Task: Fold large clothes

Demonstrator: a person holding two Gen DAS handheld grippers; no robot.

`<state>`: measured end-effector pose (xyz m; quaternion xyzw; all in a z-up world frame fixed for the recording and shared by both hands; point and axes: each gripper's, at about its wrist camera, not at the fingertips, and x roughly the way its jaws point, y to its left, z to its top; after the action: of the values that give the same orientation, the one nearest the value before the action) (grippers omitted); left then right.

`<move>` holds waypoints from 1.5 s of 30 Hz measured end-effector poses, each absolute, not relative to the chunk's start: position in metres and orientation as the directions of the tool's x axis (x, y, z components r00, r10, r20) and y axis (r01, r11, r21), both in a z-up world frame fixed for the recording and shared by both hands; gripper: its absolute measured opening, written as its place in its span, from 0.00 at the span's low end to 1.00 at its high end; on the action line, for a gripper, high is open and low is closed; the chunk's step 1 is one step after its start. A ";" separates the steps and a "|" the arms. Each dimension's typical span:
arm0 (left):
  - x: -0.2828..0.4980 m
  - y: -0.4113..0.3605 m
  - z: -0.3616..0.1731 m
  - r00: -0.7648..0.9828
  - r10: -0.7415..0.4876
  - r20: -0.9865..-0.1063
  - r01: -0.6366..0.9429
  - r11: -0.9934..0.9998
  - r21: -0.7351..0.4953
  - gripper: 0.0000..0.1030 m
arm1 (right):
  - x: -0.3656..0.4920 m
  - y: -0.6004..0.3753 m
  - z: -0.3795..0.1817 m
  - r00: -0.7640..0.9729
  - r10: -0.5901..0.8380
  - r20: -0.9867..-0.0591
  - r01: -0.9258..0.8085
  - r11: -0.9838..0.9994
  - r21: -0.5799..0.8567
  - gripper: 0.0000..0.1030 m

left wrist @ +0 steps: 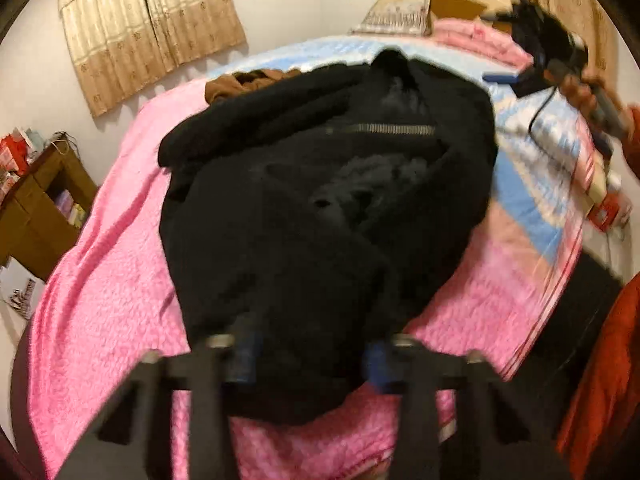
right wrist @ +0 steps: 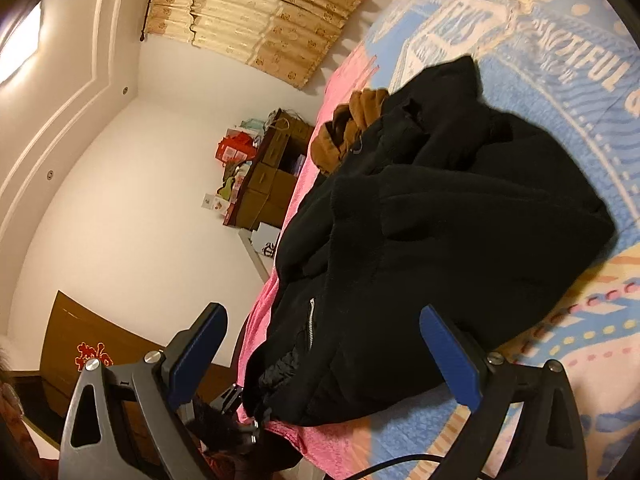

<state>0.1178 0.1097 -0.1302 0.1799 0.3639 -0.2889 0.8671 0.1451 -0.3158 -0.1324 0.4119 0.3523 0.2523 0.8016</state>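
The black coat (left wrist: 320,208) lies bunched on the bed directly ahead of the left gripper (left wrist: 310,356), its near hem sitting between the blue pads (left wrist: 246,354). The jaws stand fairly narrow with cloth filling the gap, but motion blur hides whether they truly pinch it. The right gripper (right wrist: 322,354) hangs wide open just short of the coat's near edge, holding nothing.

By the look of it, folding is only partly along: the coat (right wrist: 440,232) is gathered into a rough, lumpy heap with a zip showing, not a flat packet, so smoothing and further folds seem left to do. A brown garment (left wrist: 244,82) waits beyond the coat.

Beneath is a pink fleece blanket (left wrist: 104,288), with a blue patterned quilt (right wrist: 560,92) to the right. Farther off stand beige curtains (left wrist: 148,24), white walls and a cluttered wooden cabinet (left wrist: 36,208).
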 end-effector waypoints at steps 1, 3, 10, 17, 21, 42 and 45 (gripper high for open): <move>0.120 0.114 -0.126 0.559 -0.402 -0.725 0.622 0.782 0.046 0.25 | 0.141 -0.320 -0.127 0.643 0.674 -0.364 -0.121 0.559 0.820 0.95; 0.131 0.132 -0.114 0.550 -0.498 -0.670 0.579 0.806 -0.124 0.21 | 0.135 -0.327 -0.116 0.678 0.630 -0.379 -0.139 0.616 0.776 0.95; 0.177 0.141 -0.104 0.599 -0.525 -0.604 0.447 0.846 -0.292 0.21 | 0.145 -0.312 -0.079 0.754 0.426 -0.500 -0.234 0.885 0.402 0.95; 0.199 0.140 -0.117 0.591 -0.491 -0.639 0.347 0.871 -0.348 0.52 | 0.219 -0.257 -0.102 0.650 0.383 -0.657 -0.368 0.914 0.169 0.95; 0.197 0.132 -0.121 0.580 -0.476 -0.661 0.374 0.876 -0.303 0.58 | 0.260 -0.233 -0.137 0.574 0.353 -0.739 -0.415 0.903 0.109 0.94; 0.231 0.140 -0.014 0.735 -0.459 -0.500 0.318 0.884 -0.344 0.14 | 0.157 -0.250 -0.024 0.931 -0.017 -0.365 -0.061 0.978 -0.200 0.19; 0.267 0.136 -0.010 0.743 -0.435 -0.509 0.288 0.894 -0.344 0.14 | 0.189 -0.255 -0.014 0.928 -0.009 -0.371 -0.050 0.988 -0.149 0.19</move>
<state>0.2674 0.1357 -0.0104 -0.1222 0.3008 -0.1956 0.9254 0.1890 -0.2547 -0.0143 -0.0779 0.1889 0.0104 0.9788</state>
